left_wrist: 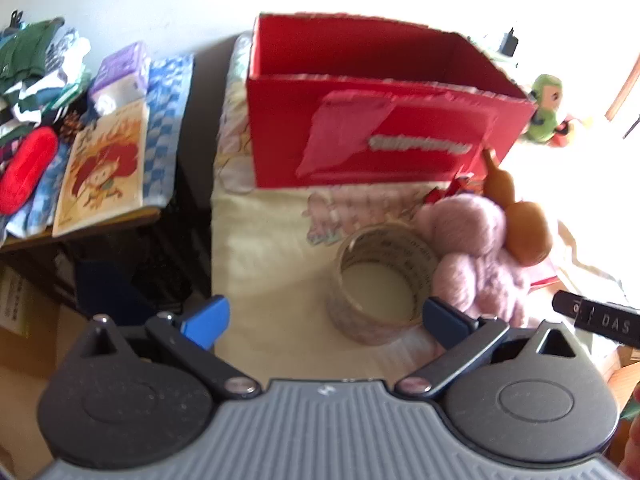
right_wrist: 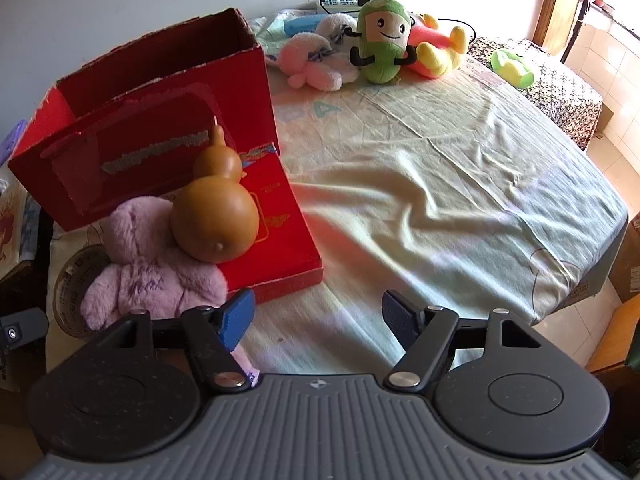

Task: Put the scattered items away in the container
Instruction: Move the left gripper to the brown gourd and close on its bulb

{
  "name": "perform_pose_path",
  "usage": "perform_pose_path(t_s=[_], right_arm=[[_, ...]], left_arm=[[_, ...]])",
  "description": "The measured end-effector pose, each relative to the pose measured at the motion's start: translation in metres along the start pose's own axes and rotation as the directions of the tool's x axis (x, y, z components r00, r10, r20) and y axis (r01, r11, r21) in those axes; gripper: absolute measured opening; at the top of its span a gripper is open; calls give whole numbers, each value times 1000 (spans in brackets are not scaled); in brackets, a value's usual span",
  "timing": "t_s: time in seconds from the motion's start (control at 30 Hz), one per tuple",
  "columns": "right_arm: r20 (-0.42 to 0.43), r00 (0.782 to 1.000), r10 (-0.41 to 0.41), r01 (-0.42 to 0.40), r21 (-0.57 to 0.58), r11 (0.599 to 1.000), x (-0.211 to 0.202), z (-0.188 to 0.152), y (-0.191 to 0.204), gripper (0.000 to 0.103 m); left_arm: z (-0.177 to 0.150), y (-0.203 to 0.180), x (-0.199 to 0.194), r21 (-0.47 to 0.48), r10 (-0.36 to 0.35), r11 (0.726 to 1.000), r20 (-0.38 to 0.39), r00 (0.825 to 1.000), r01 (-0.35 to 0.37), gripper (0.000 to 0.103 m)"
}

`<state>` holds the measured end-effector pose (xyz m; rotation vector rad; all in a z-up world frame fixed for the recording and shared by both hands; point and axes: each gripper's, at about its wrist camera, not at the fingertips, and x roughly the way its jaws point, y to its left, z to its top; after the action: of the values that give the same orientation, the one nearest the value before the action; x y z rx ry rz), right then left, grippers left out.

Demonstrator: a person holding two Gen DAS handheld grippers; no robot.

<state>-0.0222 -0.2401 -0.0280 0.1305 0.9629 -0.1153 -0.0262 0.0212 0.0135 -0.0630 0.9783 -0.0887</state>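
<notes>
A red open box (left_wrist: 372, 136) stands on the bed; it also shows in the right wrist view (right_wrist: 132, 144). A clear tape roll (left_wrist: 380, 280) lies just ahead of my open, empty left gripper (left_wrist: 324, 316). Beside it lie a pink plush (left_wrist: 472, 256) and a brown gourd (left_wrist: 520, 220). In the right wrist view the gourd (right_wrist: 216, 216) leans on the plush (right_wrist: 148, 264) and a flat red box (right_wrist: 280, 224). My right gripper (right_wrist: 318, 316) is open and empty, over the sheet to the right of the plush.
Several plush toys (right_wrist: 380, 40) and a power strip (right_wrist: 340, 2) lie at the far side of the bed. A side table (left_wrist: 80, 160) left of the bed holds a book, clothes and a red pouch. The bed edge (right_wrist: 580, 280) drops off at right.
</notes>
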Motion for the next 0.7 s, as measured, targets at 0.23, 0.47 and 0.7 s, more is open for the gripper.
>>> perform_pose_path(t_s=[0.23, 0.47, 0.7], right_arm=[[2, 991, 137, -137, 59, 989, 10, 32, -23, 61], [-9, 961, 278, -278, -59, 959, 27, 74, -32, 60], [-110, 913, 392, -404, -120, 907, 59, 113, -60, 53]], left_arm=[[12, -12, -2, -3, -16, 1000, 39, 999, 16, 102], [39, -50, 15, -52, -43, 998, 32, 999, 44, 102], [49, -107, 23, -44, -73, 996, 37, 997, 74, 102]])
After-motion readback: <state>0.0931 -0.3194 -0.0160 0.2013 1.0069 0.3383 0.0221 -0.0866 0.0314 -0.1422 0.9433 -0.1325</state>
